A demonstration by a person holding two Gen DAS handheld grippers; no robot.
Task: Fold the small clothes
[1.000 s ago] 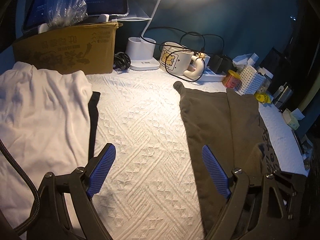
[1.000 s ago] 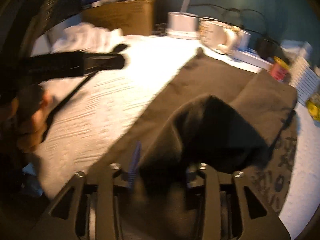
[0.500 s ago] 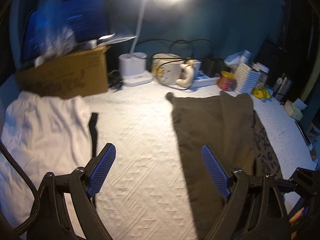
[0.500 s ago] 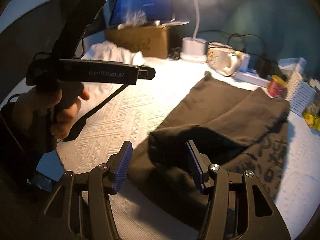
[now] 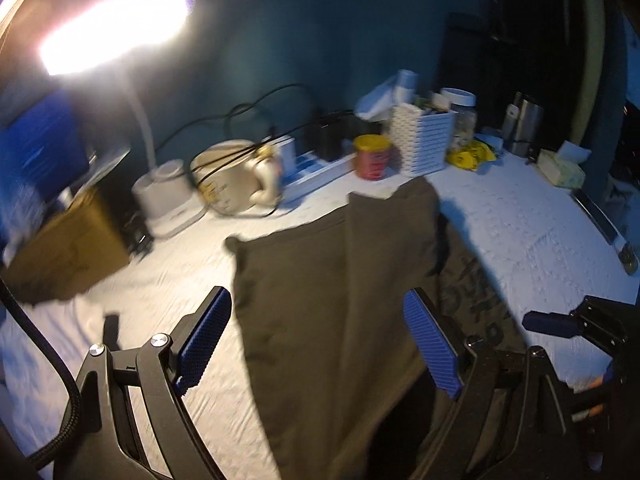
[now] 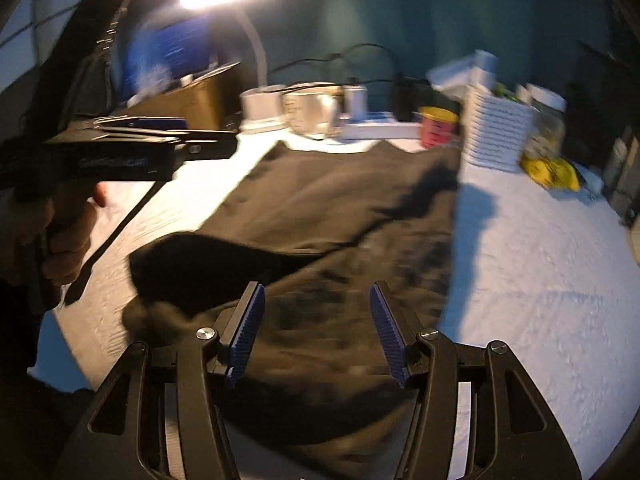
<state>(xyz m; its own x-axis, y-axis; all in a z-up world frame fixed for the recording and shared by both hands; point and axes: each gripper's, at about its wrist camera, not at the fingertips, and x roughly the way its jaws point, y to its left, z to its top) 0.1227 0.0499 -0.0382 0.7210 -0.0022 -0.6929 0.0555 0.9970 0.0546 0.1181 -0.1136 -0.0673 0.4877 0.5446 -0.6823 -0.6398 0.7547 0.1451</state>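
A dark brown garment (image 5: 332, 292) lies partly folded on the white textured tablecloth (image 5: 532, 236); a printed panel shows along its right side (image 5: 476, 292). My left gripper (image 5: 320, 340) is open and empty, held above the garment's near left part. In the right wrist view the same garment (image 6: 320, 208) lies with a flap folded over. My right gripper (image 6: 316, 332) is open and empty, just above the garment's near edge. The left gripper's black body (image 6: 120, 156) shows at the left, held by a hand.
Along the back stand a cardboard box (image 5: 64, 248), a lamp base (image 5: 168, 200), a cream mug (image 5: 236, 176), a red tin (image 5: 372, 156), a white perforated basket (image 5: 424, 136) and cables. The bright lamp head (image 5: 112, 32) glares above. The right gripper's tip (image 5: 560, 324) is at the right.
The right gripper let go of the garment flap and opened wide. The left gripper swung right, from over bare cloth and the white garment to over the brown garment.
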